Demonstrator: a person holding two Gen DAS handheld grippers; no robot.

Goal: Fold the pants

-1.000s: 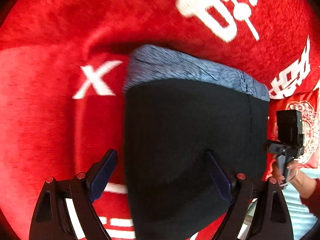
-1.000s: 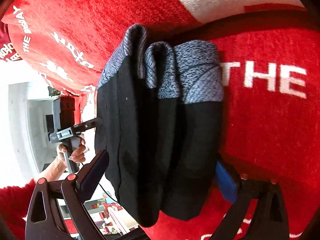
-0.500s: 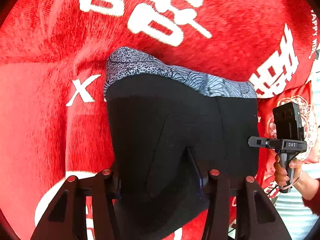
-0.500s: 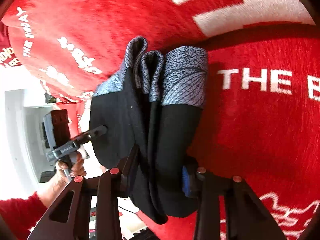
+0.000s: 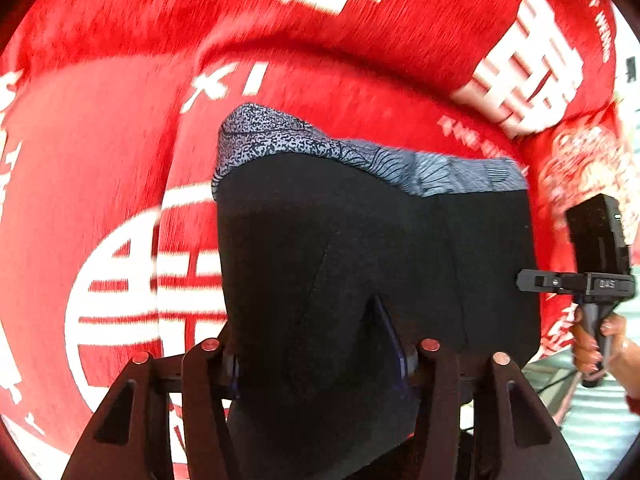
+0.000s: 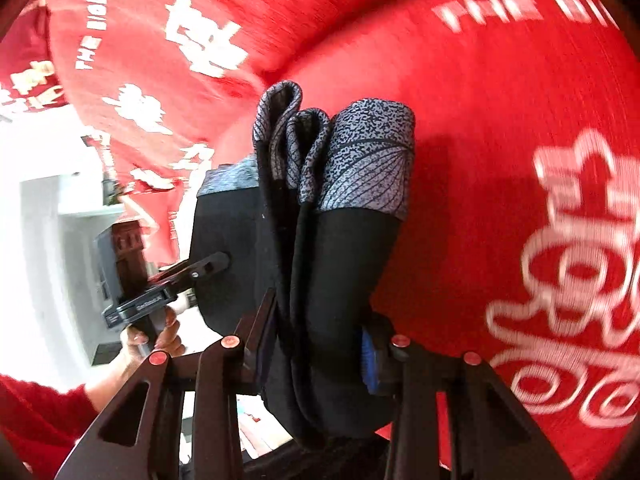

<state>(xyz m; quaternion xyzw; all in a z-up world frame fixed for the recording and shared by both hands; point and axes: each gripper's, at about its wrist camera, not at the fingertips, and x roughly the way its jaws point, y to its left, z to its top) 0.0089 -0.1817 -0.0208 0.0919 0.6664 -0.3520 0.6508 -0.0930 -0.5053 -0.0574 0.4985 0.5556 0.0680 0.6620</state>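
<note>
pants (image 5: 360, 248) lifted higher, both grippers clamped

The white lettering on the red blanket (image 5: 400, 20) is smeared by motion blur, so most of it can't be read. The lower end of the folded pants (image 6: 332, 280) is cut off by the frame, and the left gripper (image 5: 316, 336) fingertips are pretty much buried in the black fabric.

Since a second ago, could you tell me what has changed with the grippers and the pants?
Both the left gripper and the right gripper went from open to clamped on the folded pants, and the red blanket slid behind them, so the bundle is being carried. The fold itself stayed intact.
</note>
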